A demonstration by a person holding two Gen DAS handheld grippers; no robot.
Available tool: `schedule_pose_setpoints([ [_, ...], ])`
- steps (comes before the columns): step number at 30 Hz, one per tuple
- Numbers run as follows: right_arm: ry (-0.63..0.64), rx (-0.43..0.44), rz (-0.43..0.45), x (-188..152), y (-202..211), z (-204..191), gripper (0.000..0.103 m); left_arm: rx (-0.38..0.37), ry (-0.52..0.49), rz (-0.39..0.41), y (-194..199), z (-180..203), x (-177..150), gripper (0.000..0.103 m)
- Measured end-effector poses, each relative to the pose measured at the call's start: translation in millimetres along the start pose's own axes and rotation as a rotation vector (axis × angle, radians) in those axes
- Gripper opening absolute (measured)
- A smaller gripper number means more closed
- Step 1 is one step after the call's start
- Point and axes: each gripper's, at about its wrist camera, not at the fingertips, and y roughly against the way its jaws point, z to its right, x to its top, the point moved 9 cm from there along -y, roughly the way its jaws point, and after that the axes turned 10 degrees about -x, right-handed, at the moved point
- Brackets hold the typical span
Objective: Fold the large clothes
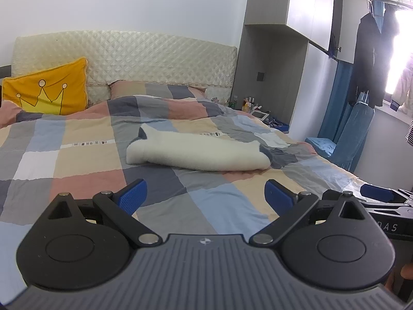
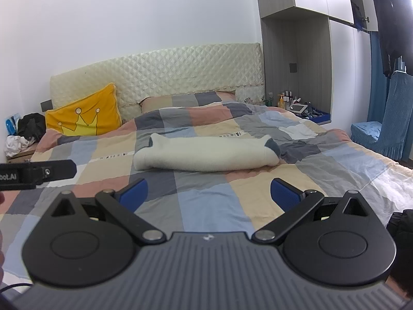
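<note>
On the bed (image 1: pixel 85 170), across its checked quilt, lies a cream fleece garment (image 1: pixel 198 152) folded into a long bundle, grey cuffs showing at both ends. I hold both tongs low over the foot of the bed, well short of the bundle. My left tongs (image 1: pixel 205 196) stand wide open with nothing between the blue pads (image 1: pixel 133 196). My right tongs (image 2: pixel 209 196) are spread just as wide and also empty. Behind, a yellow crown cushion (image 1: pixel 49 90) leans on the quilted cream headboard (image 1: pixel 144 54). To the right stands a blue-covered chair (image 2: pixel 384 129).
</note>
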Motion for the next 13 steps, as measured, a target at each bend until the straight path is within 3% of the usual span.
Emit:
schedule_pose_setpoints([
  [13, 0.002, 0.000, 0.000, 0.4, 0.9, 1.3, 0.103, -0.008, -0.001, -0.004, 1.8, 1.8, 0.1, 0.099],
])
